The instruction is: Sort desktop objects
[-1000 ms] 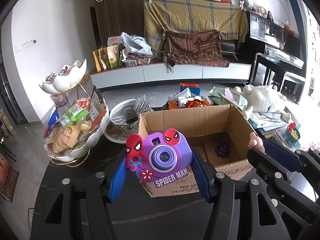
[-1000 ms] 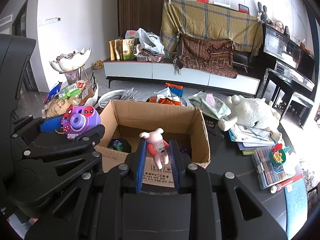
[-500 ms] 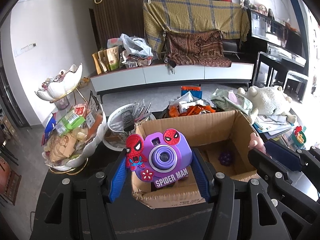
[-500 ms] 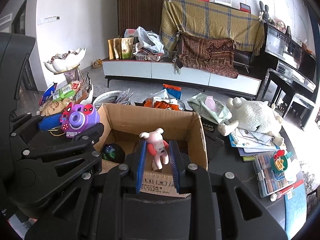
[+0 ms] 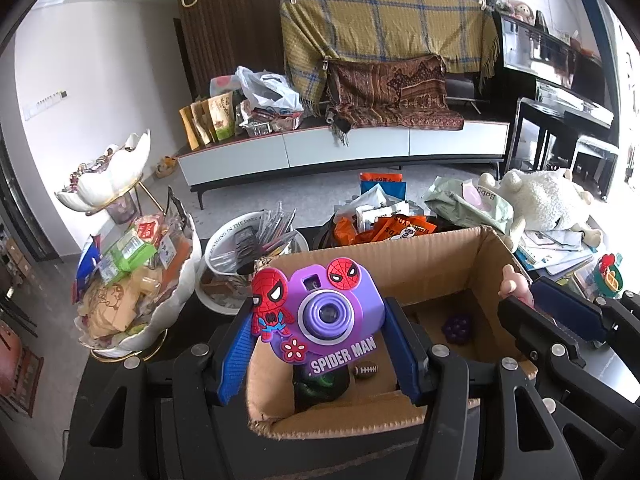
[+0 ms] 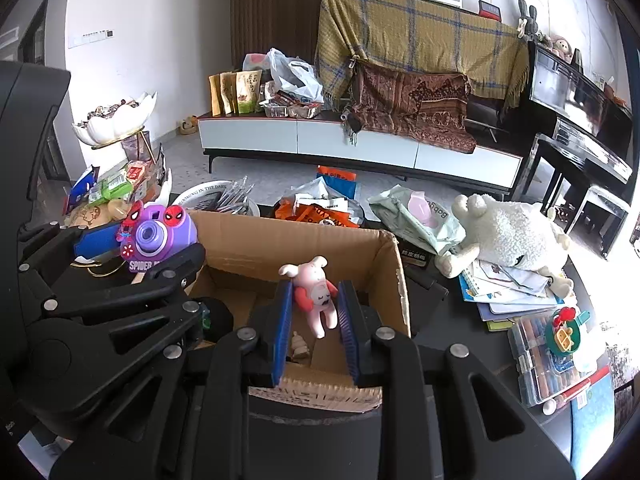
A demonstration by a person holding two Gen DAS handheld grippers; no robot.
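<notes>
My left gripper [image 5: 320, 336] is shut on a purple Spider-Man toy camera [image 5: 320, 312] and holds it above the near left corner of an open cardboard box [image 5: 432, 256]. The camera also shows in the right wrist view [image 6: 156, 236]. My right gripper [image 6: 314, 312] is shut on a small pink pig figure [image 6: 314, 296] and holds it over the middle of the box [image 6: 312, 248]. Inside the box lie a purple spiky ball [image 5: 456, 326], a tiny football [image 5: 366, 370] and a dark green toy [image 5: 320, 386].
A white shell bowl of snacks [image 5: 132, 280] stands left of the box. A white bowl with pens [image 5: 248, 256] and orange packets [image 5: 384, 228] lie behind it. A white plush sheep [image 6: 512, 236], papers and a clear crayon case [image 6: 548, 356] lie to the right.
Both grippers have moved forward with their toys, so each toy now hangs over the box opening rather than before its front wall.
</notes>
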